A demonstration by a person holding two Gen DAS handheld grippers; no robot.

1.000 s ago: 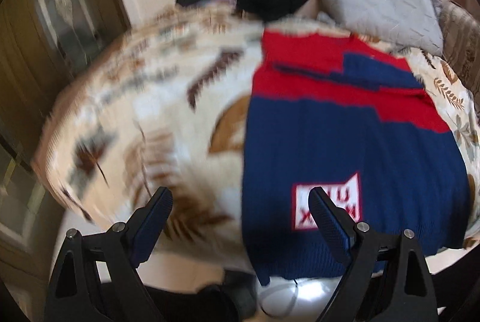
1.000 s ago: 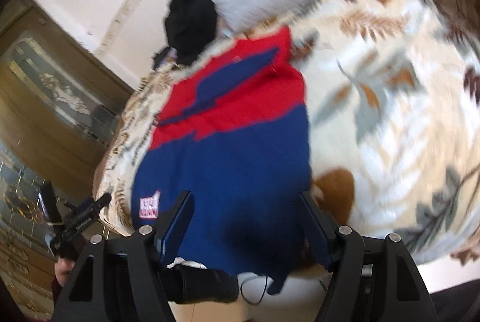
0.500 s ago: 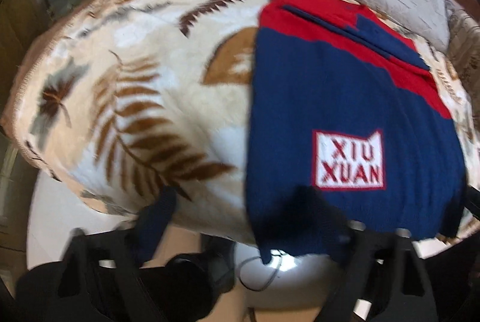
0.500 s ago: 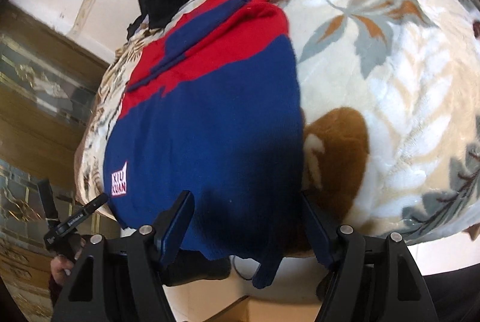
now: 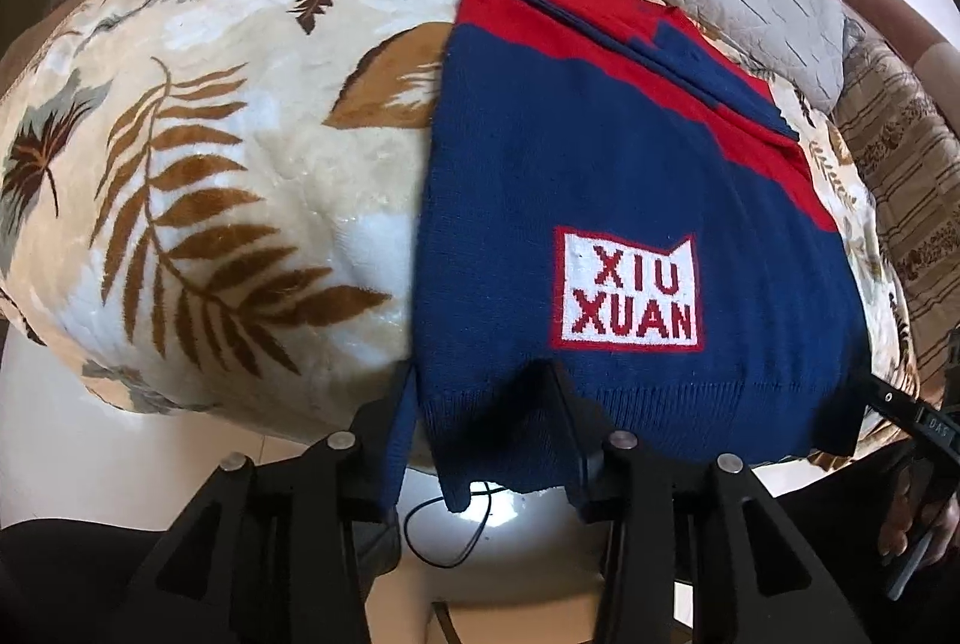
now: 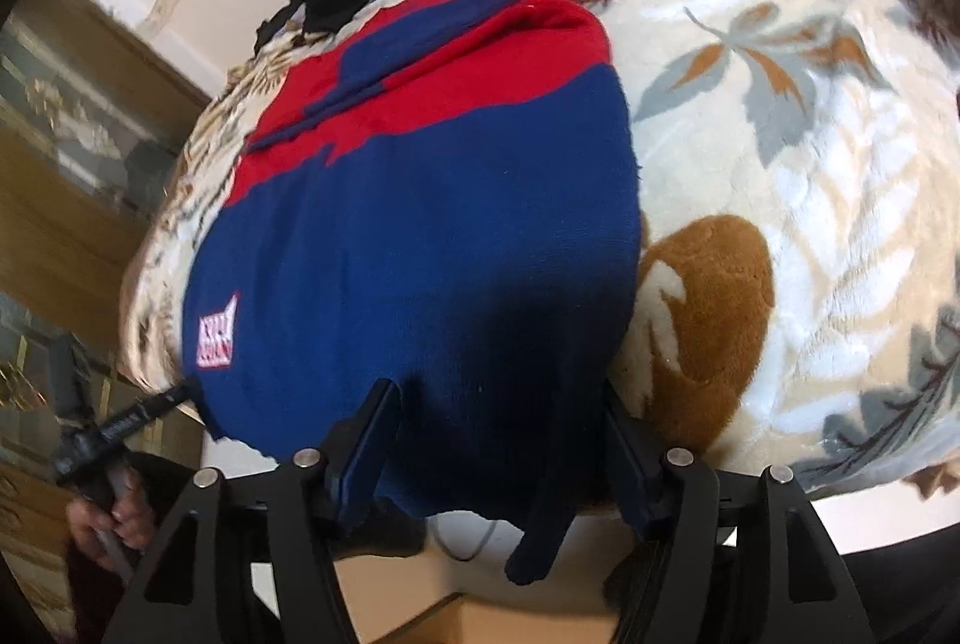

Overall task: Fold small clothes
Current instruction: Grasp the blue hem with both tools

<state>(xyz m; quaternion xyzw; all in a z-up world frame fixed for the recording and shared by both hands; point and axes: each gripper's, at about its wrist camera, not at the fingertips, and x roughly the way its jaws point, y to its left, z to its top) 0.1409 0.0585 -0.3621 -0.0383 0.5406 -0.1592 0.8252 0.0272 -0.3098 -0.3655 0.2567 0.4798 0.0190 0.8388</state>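
Sweater (image 5: 630, 176) flat on bed blanket (image 5: 240, 176), sleeves tucked, final fold pending; hem between both jaws, left gripper (image 5: 480, 440) and right gripper (image 6: 498, 440) closing, not yet clamped.

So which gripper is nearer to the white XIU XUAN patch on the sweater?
Left. The left gripper is closing over the hem just below the patch; the right gripper straddles the hem's far corner.
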